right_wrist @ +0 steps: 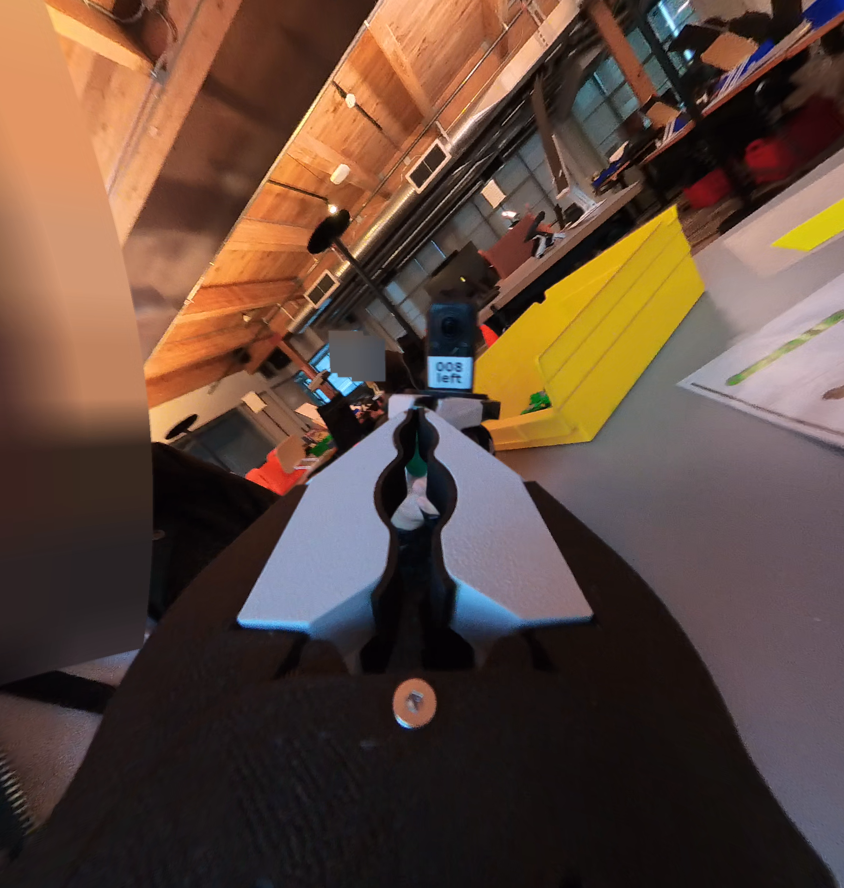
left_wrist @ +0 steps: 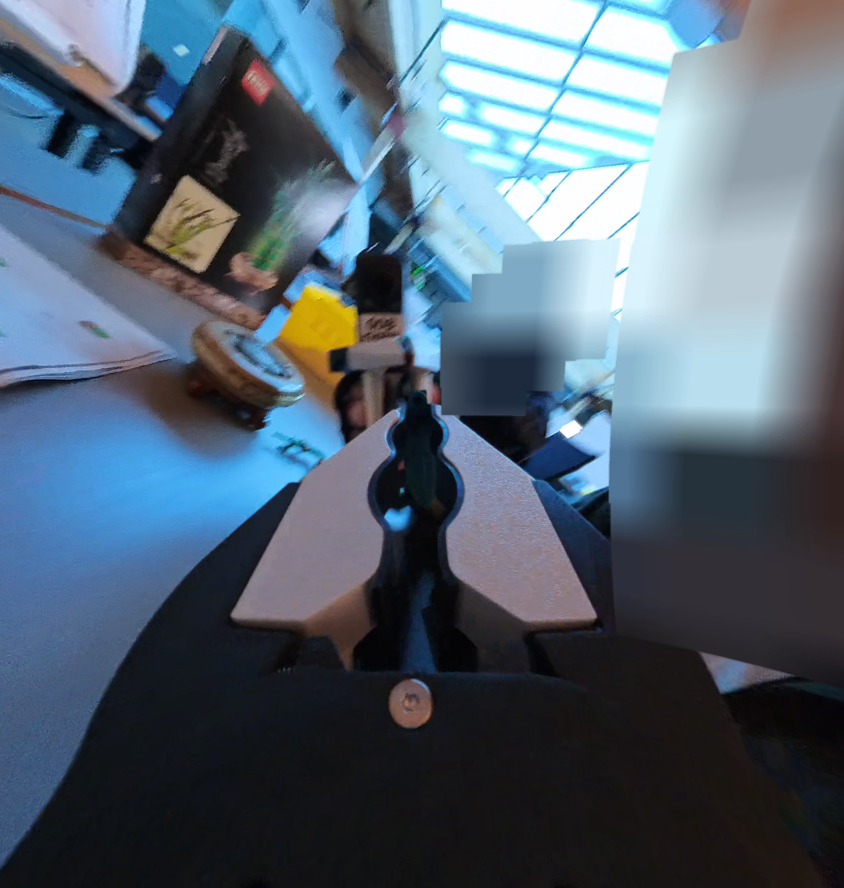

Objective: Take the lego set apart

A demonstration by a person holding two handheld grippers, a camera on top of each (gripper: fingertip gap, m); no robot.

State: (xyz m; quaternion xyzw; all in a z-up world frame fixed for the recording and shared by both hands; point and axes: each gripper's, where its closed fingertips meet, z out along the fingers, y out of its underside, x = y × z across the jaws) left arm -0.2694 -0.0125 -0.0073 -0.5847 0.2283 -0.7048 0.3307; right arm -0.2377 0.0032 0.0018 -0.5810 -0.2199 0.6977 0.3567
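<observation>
My left gripper (left_wrist: 417, 408) is shut on a dark green lego piece (left_wrist: 421, 463) that shows in the gap between its fingers. My right gripper (right_wrist: 416, 414) is shut on a green lego piece (right_wrist: 416, 462), with something pale behind it. The two grippers face each other tip to tip above the table. The right gripper shows in the left wrist view (left_wrist: 375, 353), and the left gripper shows in the right wrist view (right_wrist: 451, 379). A round tan lego base (left_wrist: 247, 367) stands on the table to the left. I cannot tell whether both hold one piece.
A yellow bin (right_wrist: 593, 346) with green pieces in it sits behind the grippers; it also shows in the left wrist view (left_wrist: 319, 322). A black lego box (left_wrist: 227, 182) stands at the back left. An instruction sheet (left_wrist: 50, 312) lies on the grey table (left_wrist: 74, 504). Small green pieces (left_wrist: 299, 449) lie nearby. Tip to tip, the grippers are about 4 cm apart. Left tips and right tips are each some 20 cm from the round tan lego base (left_wrist: 247, 367).
</observation>
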